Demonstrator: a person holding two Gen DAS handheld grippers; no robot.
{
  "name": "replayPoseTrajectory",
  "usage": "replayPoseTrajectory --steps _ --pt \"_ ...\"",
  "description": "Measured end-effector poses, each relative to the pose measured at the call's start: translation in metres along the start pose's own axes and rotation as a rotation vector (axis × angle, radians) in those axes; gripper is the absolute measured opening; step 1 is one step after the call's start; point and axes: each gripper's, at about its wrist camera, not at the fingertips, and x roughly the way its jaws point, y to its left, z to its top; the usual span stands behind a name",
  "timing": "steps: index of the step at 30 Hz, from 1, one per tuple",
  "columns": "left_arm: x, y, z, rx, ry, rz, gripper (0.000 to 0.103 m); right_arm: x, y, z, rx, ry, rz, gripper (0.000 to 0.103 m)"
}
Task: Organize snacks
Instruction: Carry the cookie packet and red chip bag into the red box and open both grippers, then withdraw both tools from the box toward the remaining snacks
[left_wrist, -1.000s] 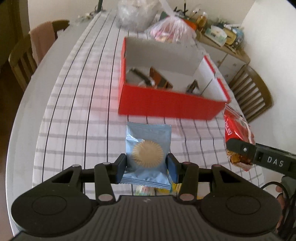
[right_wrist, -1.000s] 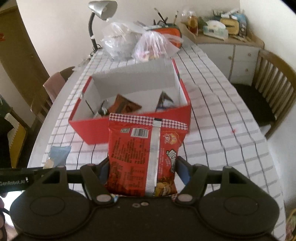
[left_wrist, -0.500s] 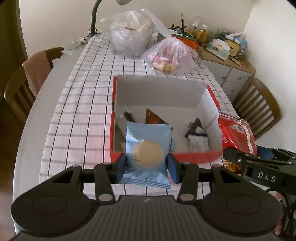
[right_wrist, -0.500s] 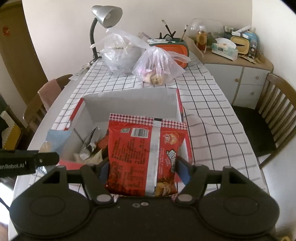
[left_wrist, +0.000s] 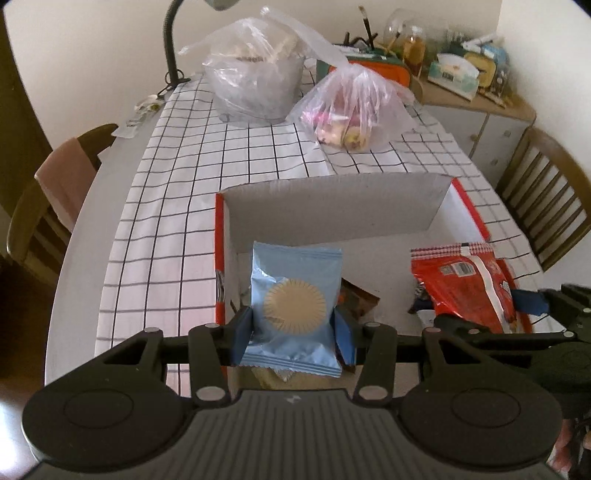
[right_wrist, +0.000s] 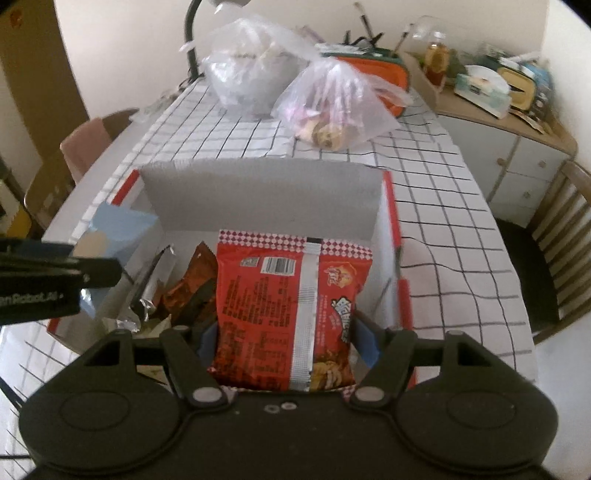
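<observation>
the side of the left gripper (right_wrist: 55, 284), seen from the right wrist view, carries white lettering that reads roughly "enrobot.ai", cut off at the frame edge. the red snack packet (right_wrist: 291, 317) shows a barcode, fine print too small to read, and large chinese characters that stay illegible.

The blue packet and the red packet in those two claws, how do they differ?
The blue packet, in the left gripper, is pale, squarish, with a tan sunburst disc; the red packet, in the right gripper, is taller, with dense print, a barcode and a silver seam. The blue one shows its front, the red its back. Both are clamped upright over the red box.
</observation>
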Motion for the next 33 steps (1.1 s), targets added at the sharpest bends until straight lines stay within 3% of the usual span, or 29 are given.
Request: replayPoseTrajectory --steps 10,24,27,29,33 --pt "0.037 -0.006 0.000 0.065 0.071 0.024 0.046 0.036 0.011 -0.009 -0.055 0.085 -0.016 0.071" --pt "0.056 -0.007 -0.008 0.075 0.118 0.027 0.047 0.039 0.008 -0.013 -0.031 0.097 -0.008 0.072" --pt "0.054 -0.005 -0.008 0.068 0.115 0.026 0.047 0.034 0.008 -0.012 -0.030 0.088 -0.014 0.075" --pt "0.052 -0.004 -0.008 0.065 0.108 0.024 0.049 0.030 0.009 -0.012 -0.026 0.076 -0.025 0.084" --pt "0.043 -0.002 -0.008 0.060 0.093 0.019 0.051 0.022 0.009 -0.013 -0.018 0.066 -0.023 0.084"
